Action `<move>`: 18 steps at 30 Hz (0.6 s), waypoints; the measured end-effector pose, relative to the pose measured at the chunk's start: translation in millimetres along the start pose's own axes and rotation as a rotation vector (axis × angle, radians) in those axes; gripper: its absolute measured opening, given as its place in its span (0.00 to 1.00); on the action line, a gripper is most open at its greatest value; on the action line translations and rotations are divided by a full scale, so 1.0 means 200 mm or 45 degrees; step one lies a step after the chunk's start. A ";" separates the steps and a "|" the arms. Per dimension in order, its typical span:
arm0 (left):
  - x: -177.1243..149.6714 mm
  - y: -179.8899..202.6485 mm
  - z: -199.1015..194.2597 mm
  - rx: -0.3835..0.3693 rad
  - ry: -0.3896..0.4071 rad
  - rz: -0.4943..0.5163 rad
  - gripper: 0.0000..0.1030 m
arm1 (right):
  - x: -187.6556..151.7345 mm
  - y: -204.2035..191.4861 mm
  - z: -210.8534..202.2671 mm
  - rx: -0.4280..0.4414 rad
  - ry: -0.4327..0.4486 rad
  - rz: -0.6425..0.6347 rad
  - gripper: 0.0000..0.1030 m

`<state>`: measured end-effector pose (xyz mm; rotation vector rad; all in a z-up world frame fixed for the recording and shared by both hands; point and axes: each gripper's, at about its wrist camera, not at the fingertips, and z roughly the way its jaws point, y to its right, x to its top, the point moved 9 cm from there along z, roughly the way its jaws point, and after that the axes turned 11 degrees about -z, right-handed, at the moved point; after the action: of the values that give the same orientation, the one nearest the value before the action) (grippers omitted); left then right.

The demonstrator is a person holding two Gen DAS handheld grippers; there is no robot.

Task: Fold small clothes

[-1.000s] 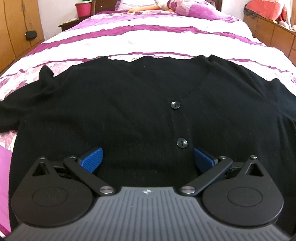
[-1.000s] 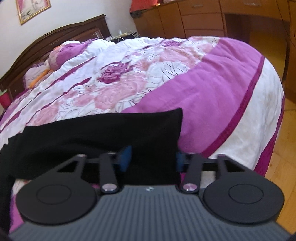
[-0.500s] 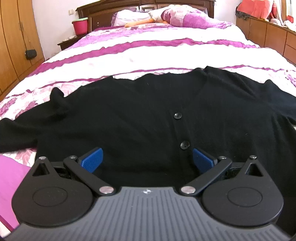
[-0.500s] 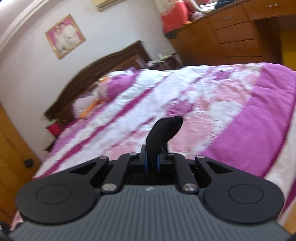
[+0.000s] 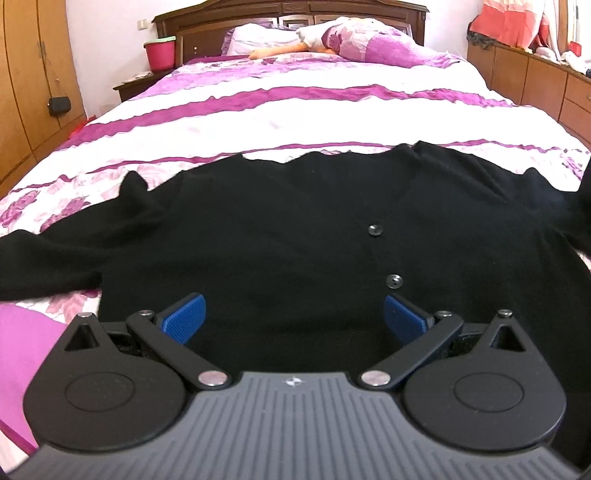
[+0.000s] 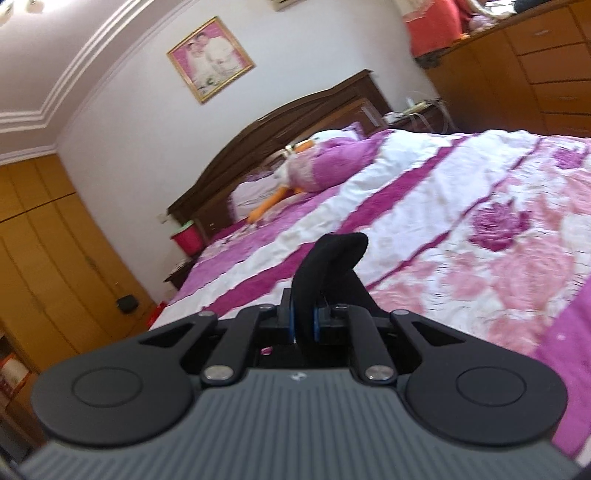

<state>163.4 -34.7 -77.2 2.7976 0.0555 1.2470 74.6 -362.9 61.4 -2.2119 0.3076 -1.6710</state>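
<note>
1. Hovering over the hem of the black cardigan, the left gripper stands wide with nothing between its pads; the cardigan lies flat on the bed, sleeves stretched left and right of the button line, which runs away from the gripper.
2. Pinching the cardigan's sleeve end, the right gripper is clamped narrow, the cuff curling above its jaws; judging by this, the sleeve folds in toward the button line.

Cardigan spread across bed, pillows behind at headboard, bucket left of headboard, drawers right of bed.
</note>
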 end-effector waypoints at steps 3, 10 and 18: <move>0.01 -0.04 -0.02 0.002 0.015 -0.003 1.00 | 0.03 -0.13 0.04 0.051 0.006 -0.029 0.11; 0.02 -0.14 -0.05 -0.011 0.015 -0.055 1.00 | 0.05 -0.50 0.17 0.197 -0.009 -0.114 0.11; 0.02 -0.31 -0.10 0.026 0.048 -0.122 1.00 | -0.09 -0.93 0.38 0.358 -0.100 -0.194 0.11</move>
<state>151.4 29.0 -66.1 2.7526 0.2033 1.2840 135.5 -174.8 101.3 -2.1244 -0.1136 -1.5850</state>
